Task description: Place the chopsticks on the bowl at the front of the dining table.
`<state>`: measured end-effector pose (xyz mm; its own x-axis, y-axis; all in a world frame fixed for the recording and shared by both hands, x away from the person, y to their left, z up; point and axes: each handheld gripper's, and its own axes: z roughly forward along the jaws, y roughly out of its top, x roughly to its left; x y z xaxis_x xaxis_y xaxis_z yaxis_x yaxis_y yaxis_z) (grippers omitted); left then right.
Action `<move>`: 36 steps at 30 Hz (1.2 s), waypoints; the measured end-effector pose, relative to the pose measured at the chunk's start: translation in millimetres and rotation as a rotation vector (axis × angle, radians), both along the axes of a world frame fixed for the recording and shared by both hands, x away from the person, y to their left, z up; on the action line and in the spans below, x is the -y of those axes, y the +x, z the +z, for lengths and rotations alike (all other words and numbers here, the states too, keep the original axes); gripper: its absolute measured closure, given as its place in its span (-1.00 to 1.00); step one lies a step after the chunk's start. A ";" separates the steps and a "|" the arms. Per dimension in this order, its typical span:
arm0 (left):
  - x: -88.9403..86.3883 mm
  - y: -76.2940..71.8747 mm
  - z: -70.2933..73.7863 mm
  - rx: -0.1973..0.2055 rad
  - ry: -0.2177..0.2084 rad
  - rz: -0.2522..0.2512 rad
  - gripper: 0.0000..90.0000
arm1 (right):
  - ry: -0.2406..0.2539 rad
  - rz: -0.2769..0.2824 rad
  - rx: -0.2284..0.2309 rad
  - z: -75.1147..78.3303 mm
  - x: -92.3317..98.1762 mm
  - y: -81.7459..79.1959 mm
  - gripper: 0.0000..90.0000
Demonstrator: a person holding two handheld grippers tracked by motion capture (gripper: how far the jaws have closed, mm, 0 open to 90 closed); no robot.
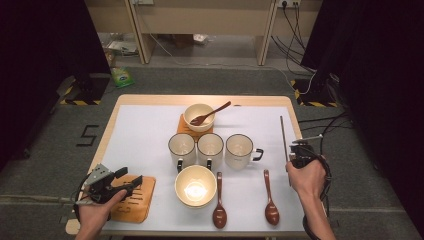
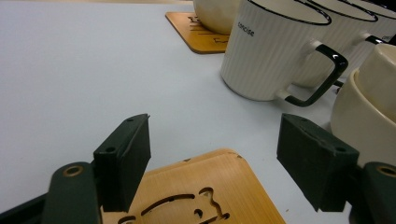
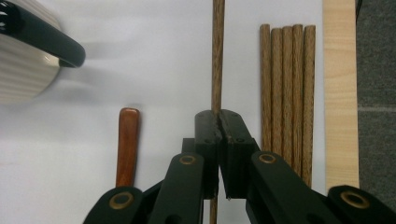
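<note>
1. The right gripper (image 3: 218,122) is clamped on a single chopstick (image 3: 217,56), held above the table beside four loose chopsticks (image 3: 287,88).
2. Gripped off-centre, the chopstick could pivot or slip out.
3. The left gripper (image 2: 212,161) hangs released over a wooden coaster (image 2: 205,196).

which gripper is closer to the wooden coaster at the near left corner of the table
Left. The left gripper hovers right over the wooden coaster, its fingers open above its edge. The right gripper is across the table at the right edge, shut on a chopstick.
</note>
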<state>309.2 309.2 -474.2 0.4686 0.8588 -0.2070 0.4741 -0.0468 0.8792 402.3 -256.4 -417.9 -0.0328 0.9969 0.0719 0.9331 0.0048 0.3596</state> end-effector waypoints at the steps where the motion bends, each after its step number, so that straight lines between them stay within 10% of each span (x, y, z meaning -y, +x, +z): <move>1: 0.0 0.0 0.0 0.000 0.000 0.000 -0.44 | 0.001 0.004 0.007 0.9 -0.2 0.0 0.92; 36: -0.5 -0.1 -0.1 -0.002 0.003 0.004 -0.44 | 0.022 -0.004 0.164 23.0 -11.6 3.6 0.92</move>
